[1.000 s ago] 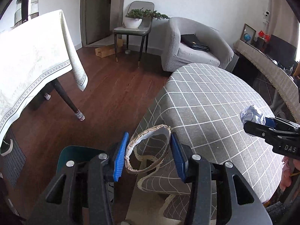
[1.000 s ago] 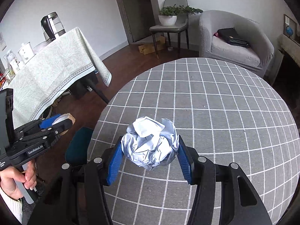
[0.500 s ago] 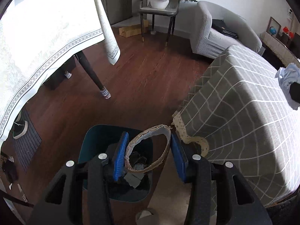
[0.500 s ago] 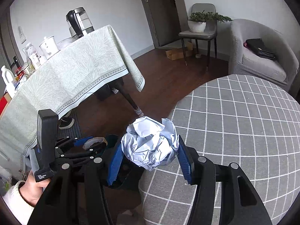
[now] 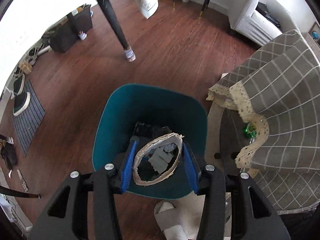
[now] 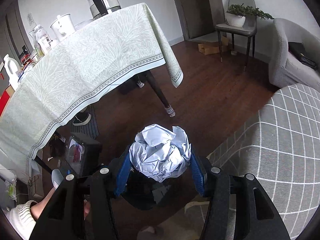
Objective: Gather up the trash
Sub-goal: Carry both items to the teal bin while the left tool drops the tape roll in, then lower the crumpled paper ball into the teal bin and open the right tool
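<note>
Directly above a teal bin [image 5: 112, 120], the left gripper [image 5: 158, 160] clamps a squashed cardboard ring [image 5: 144, 150] between its two blue-padded fingers [image 5: 128, 168]. The fingers are partly closed, each pad pressing one side of the ring and bending it into an oval. Its torn edge looks rough and fibrous, brown outside and pale inside. Through the opening, grey scraps and dark litter show at the bottom of the bin, which has smooth walls and rounded corners and stands on dark reddish wood floor [image 5: 180, 50]. Just right of the bin hangs a grey checked tablecloth [image 5: 280, 100] with a cream lace hem.

Seen from the right wrist, the right gripper [image 6: 159, 168] pinches a crumpled paper ball [image 6: 160, 156], white with a bluish tint and full of sharp creases. Its blue pads [image 6: 122, 172] are spread fairly wide and press the ball from both sides. The ball hangs over the floor, with a dark container partly visible below it. A pale green patterned tablecloth [image 6: 90, 60] drapes a table to the left.
</note>
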